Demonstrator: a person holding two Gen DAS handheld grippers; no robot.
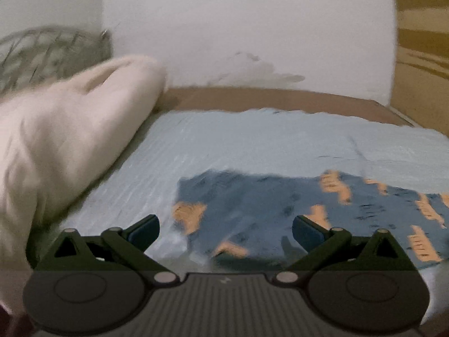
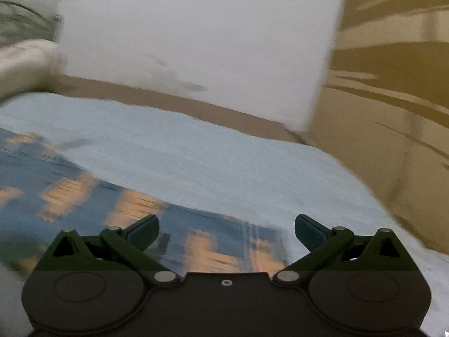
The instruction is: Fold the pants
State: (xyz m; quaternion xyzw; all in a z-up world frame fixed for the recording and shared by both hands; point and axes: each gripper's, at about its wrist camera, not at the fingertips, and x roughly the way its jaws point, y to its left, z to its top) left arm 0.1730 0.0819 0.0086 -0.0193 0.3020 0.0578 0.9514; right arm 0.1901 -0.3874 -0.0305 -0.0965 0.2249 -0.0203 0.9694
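Observation:
Dark blue pants [image 1: 261, 205] with orange patches lie flat on a light blue bedsheet [image 1: 252, 140]. My left gripper [image 1: 226, 231] is open and empty, hovering just above the pants' left end. In the right wrist view the pants [image 2: 84, 196] stretch from the left edge to under my right gripper [image 2: 226, 231], which is open and empty above their right end. Both views are motion-blurred.
A white pillow [image 1: 64, 140] lies on the left side of the bed, with a metal headboard [image 1: 53, 50] behind it. A white wall [image 1: 238, 28] runs along the far side. A brown wooden cabinet [image 2: 393, 112] stands to the right of the bed.

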